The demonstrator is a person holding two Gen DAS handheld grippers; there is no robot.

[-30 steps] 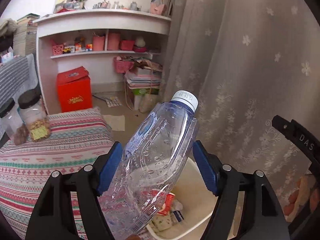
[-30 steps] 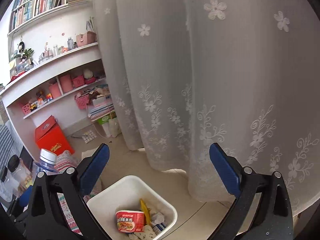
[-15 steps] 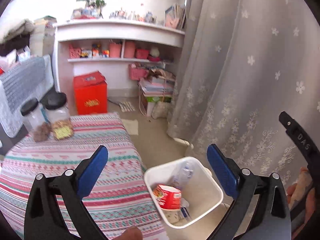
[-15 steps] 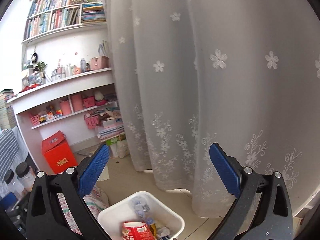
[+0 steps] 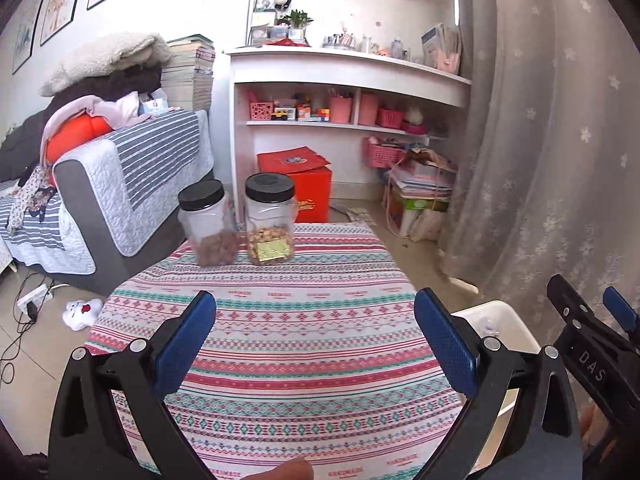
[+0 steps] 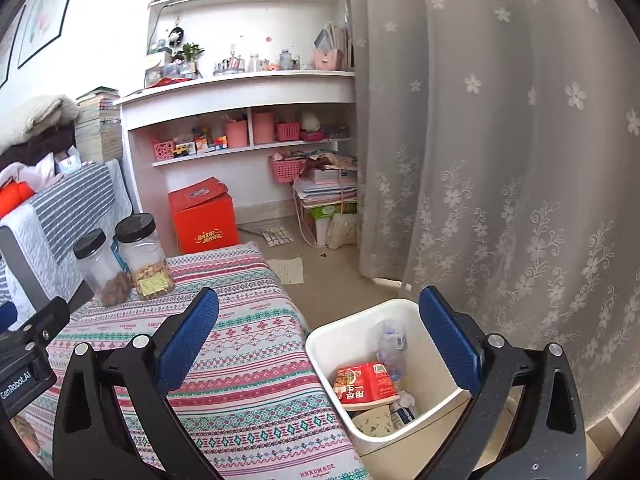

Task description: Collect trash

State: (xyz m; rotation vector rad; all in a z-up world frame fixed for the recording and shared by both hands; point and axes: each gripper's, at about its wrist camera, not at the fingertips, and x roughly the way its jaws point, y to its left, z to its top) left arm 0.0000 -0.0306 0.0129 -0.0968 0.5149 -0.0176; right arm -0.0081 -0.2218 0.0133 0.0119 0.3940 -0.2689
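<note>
Since the plastic bottle is already lying in the white bin on the floor beside the table, w/ a red noodle cup & paper scraps, I judge it's handling light, thin-walled, crushy & a bit slick; best taken across the body, near the neck. Left gripper is hanging over the striped tablecloth, jaws spread wide w/ nothing between. Right gripper is also gaping, empty. Two jars are sitting at the far edge.

Count of things on the table and in the bin

Two black-lidded jars stand at the far edge of one striped table; one white bin off its right edge holds one red noodle cup and one clear bottle.
</note>
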